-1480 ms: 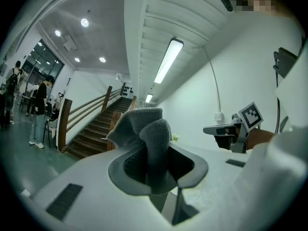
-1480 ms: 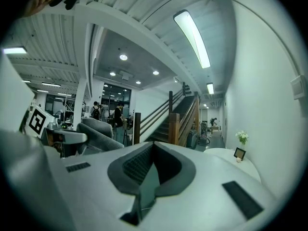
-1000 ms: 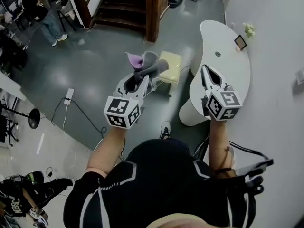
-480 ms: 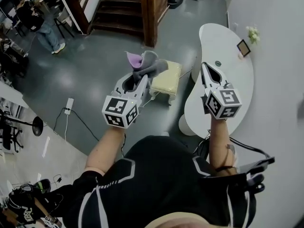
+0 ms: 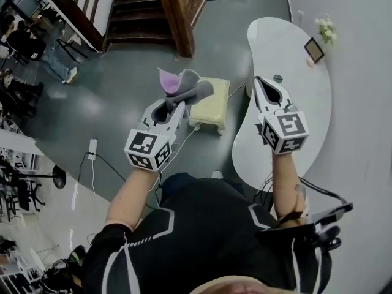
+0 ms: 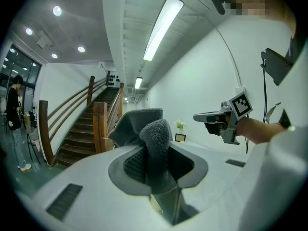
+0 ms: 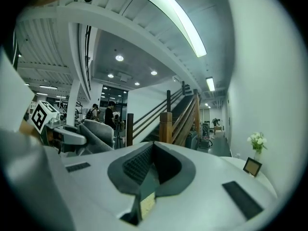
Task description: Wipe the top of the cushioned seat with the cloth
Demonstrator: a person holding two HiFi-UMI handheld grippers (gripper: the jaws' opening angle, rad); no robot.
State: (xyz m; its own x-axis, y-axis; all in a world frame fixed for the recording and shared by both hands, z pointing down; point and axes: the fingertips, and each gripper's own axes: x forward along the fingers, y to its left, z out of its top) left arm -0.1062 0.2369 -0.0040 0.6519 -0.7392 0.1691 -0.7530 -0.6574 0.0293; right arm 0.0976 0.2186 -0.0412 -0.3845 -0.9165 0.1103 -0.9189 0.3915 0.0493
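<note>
My left gripper (image 5: 179,98) is shut on a grey and purple cloth (image 5: 184,86), held up in the air left of and over the near edge of the cushioned seat (image 5: 211,108), a small pale yellow stool on the grey floor. In the left gripper view the grey cloth (image 6: 150,146) bulges out between the jaws. My right gripper (image 5: 260,86) is shut with nothing in it, raised over the white table (image 5: 293,72). In the right gripper view the right gripper (image 7: 153,150) has its jaws together, and the cloth (image 7: 98,134) shows at the left.
A white curved table stands right of the stool, with a small picture frame (image 5: 313,49) and a flower pot (image 5: 324,29) on it. A wooden staircase (image 5: 144,8) rises behind. A power strip (image 5: 92,147) and cables lie on the floor at left. People stand at far left.
The head view has shifted, so the stool and table now sit a little lower and further left. Both grippers keep their hold and pose, with the cloth still in the left one.
</note>
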